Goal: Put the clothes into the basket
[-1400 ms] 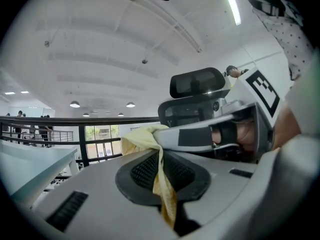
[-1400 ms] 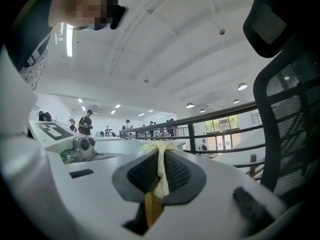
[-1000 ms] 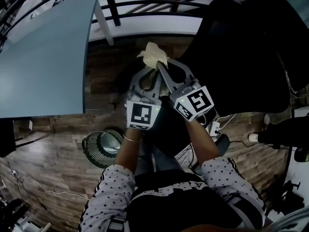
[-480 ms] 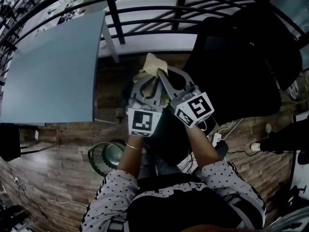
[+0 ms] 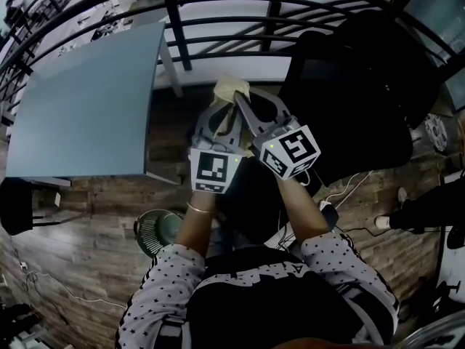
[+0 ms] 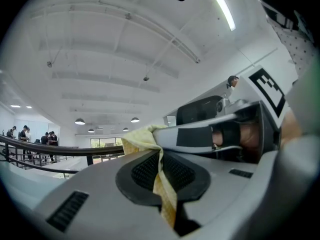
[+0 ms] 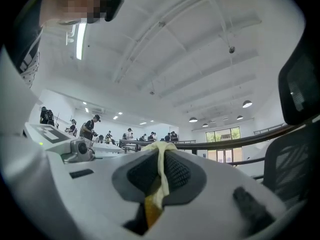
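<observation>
A pale yellow cloth [image 5: 231,89] is bunched where both grippers' tips meet, held up in front of the person. My left gripper [image 5: 228,113] is shut on the cloth [image 6: 142,136]; a thin fold runs down between its dark pads [image 6: 142,171]. My right gripper [image 5: 240,102] is shut on the same cloth [image 7: 161,150], which hangs between its pads [image 7: 177,171]. The two grippers point level and lie side by side, tips almost touching. A round dark-green wire-grilled object [image 5: 156,227] stands on the floor by the person's left leg; I cannot tell whether it is the basket.
A blue-grey table [image 5: 80,107] fills the left. A black office chair [image 5: 349,86] stands at the right, close to the right gripper. A black railing [image 5: 218,2] runs across the far side. Cables and a power strip [image 5: 327,206] lie on the wooden floor.
Both grippers have risen together with the yellow cloth still pinched between them. The table and the railing now show more in the head view.
</observation>
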A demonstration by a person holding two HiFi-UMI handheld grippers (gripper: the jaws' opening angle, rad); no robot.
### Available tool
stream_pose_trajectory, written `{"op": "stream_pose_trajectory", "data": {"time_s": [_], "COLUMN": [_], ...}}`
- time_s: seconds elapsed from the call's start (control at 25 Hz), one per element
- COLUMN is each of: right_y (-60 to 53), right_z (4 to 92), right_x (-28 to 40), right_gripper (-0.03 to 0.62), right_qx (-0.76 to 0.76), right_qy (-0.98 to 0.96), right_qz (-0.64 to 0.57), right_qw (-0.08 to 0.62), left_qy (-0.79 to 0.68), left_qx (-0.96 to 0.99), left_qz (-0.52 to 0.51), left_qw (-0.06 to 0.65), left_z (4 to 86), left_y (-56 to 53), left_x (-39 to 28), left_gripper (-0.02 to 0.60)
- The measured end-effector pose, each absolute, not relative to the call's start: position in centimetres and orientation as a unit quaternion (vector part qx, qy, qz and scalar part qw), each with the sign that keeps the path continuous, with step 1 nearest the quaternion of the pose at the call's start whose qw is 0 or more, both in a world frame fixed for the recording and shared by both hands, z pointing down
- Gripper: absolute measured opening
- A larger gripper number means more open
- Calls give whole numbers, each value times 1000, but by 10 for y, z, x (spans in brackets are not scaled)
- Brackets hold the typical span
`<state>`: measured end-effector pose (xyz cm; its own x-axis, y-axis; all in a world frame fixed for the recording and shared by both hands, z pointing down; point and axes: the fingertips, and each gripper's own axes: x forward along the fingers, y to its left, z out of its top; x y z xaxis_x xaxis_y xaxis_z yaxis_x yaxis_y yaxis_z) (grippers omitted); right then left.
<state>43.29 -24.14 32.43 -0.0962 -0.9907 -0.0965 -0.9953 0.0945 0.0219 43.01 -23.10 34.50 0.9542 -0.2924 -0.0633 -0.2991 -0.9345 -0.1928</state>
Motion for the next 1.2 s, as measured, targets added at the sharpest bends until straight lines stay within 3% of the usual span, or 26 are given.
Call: {"op": "stream_pose_trajectory", "data": {"time_s": [1.2], "right_y": [-236], "right_z": [219], "right_x": [410], "right_gripper": [38], "right_qx": [-589], "right_qy": [800], "right_qz": [98], "right_qw": [61], "left_qy": [232], "left_qx": [-959], "left_qz": [34], "left_qw": [158], "left_z": [243], "left_y": [-228], "left_x": [411], "left_gripper": [32]}}
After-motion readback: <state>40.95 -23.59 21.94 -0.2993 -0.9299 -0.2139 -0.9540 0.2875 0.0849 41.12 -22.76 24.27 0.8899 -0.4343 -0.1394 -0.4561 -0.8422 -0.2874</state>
